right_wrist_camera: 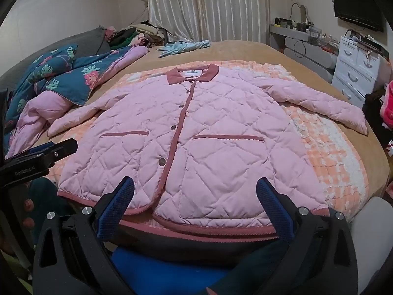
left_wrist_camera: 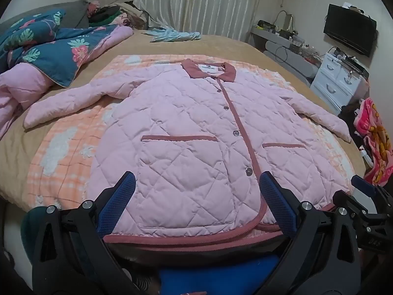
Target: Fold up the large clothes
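Observation:
A pink quilted jacket (left_wrist_camera: 186,132) (right_wrist_camera: 203,132) with a dusty-red collar, trim and two pocket bands lies flat and buttoned, front up, on an orange checked blanket (left_wrist_camera: 61,152) (right_wrist_camera: 329,147) on the bed. Both sleeves are spread out to the sides. My left gripper (left_wrist_camera: 196,179) hovers above the jacket's near hem, open, nothing between its blue pads. My right gripper (right_wrist_camera: 195,184) hangs over the hem too, slightly right of the button line, open and empty. The right gripper's tip (left_wrist_camera: 363,184) shows at the right edge of the left wrist view, and the left gripper's body (right_wrist_camera: 39,157) at the left edge of the right wrist view.
A blue floral quilt (left_wrist_camera: 49,46) with pink lining is heaped on the bed's left side. A light blue garment (left_wrist_camera: 172,34) lies at the far end near the curtains. White drawers (left_wrist_camera: 341,81), a cluttered shelf and a dark screen (left_wrist_camera: 348,29) stand to the right.

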Available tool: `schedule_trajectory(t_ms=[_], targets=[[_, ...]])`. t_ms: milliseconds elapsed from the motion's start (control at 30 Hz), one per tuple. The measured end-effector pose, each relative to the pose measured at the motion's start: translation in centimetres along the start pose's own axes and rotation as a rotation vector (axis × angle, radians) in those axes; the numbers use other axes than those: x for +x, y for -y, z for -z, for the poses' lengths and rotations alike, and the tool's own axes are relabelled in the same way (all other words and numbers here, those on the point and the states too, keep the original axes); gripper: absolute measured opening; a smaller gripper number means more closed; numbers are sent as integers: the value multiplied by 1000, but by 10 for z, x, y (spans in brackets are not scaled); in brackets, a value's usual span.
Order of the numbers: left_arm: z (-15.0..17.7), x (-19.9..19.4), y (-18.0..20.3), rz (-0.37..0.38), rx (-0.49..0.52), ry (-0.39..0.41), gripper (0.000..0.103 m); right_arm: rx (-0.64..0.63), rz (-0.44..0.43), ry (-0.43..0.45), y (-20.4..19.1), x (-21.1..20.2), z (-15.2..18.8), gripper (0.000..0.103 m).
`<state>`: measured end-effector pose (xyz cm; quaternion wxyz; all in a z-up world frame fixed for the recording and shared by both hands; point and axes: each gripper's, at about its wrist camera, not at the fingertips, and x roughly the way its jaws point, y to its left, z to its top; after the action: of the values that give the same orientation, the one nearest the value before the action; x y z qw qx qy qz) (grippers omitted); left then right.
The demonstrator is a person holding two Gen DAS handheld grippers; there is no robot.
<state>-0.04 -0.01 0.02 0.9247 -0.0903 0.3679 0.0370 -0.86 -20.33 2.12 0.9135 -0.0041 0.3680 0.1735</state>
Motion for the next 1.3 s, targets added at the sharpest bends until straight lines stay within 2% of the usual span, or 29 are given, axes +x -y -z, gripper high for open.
schedule_trajectory(t_ms=[1300], targets=[[-2,-2,3,-2,17,4,94,13,-9,13,1,1,0,99]])
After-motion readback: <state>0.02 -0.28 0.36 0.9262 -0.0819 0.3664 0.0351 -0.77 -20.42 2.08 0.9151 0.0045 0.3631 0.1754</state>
